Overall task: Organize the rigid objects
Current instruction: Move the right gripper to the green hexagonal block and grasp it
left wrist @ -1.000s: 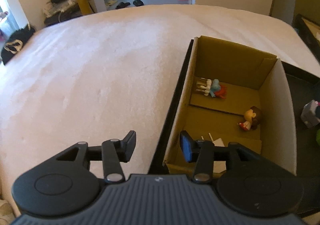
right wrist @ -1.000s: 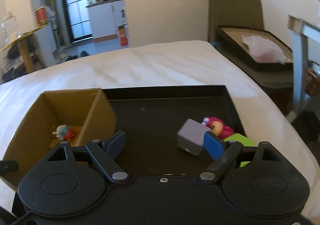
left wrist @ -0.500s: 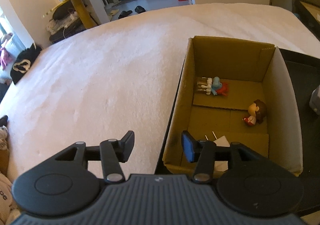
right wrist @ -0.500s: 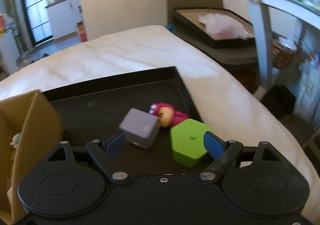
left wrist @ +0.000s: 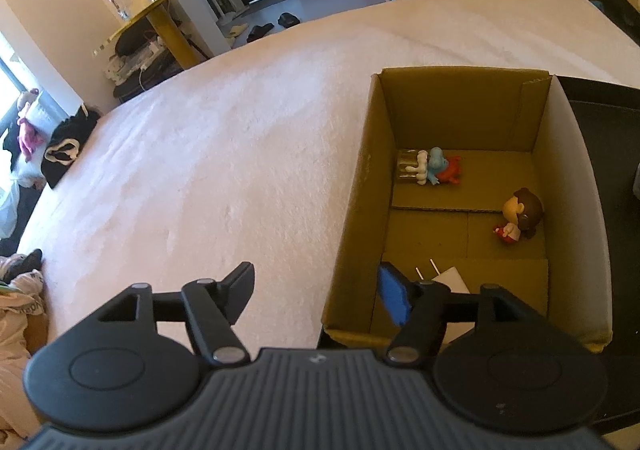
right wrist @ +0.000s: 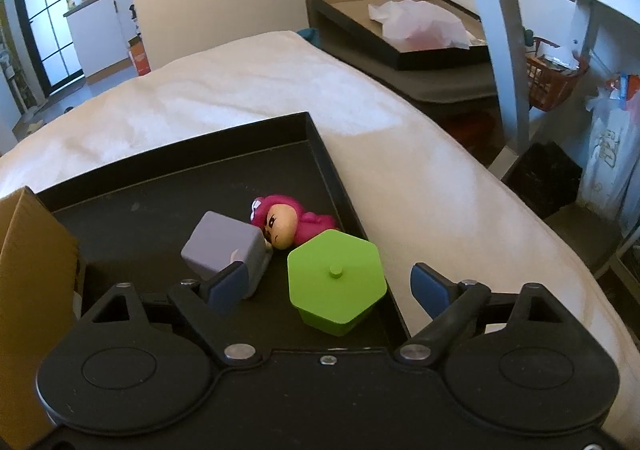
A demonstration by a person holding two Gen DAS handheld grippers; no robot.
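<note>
In the right wrist view a green hexagonal block (right wrist: 337, 282), a grey cube (right wrist: 224, 248) and a pink figurine (right wrist: 286, 220) lie on a black tray (right wrist: 180, 186). My right gripper (right wrist: 330, 288) is open, its fingers on either side of the green block, just above it. In the left wrist view an open cardboard box (left wrist: 568, 154) holds a blue and red figurine (left wrist: 436, 166), a brown-haired figurine (left wrist: 520, 214) and a white piece (left wrist: 450, 278). My left gripper (left wrist: 318, 290) is open and empty above the box's near left corner.
The box and tray sit on a white bed (left wrist: 200, 170). The box's edge (right wrist: 36, 250) shows at the left of the right wrist view. A second black tray with a plastic bag (right wrist: 416, 26) and a grey table leg (right wrist: 516, 62) stand off to the right.
My right gripper swung right from the box towards the grey cube and green block and now straddles the green block. The left gripper drew back and tilted a little, still open.
</note>
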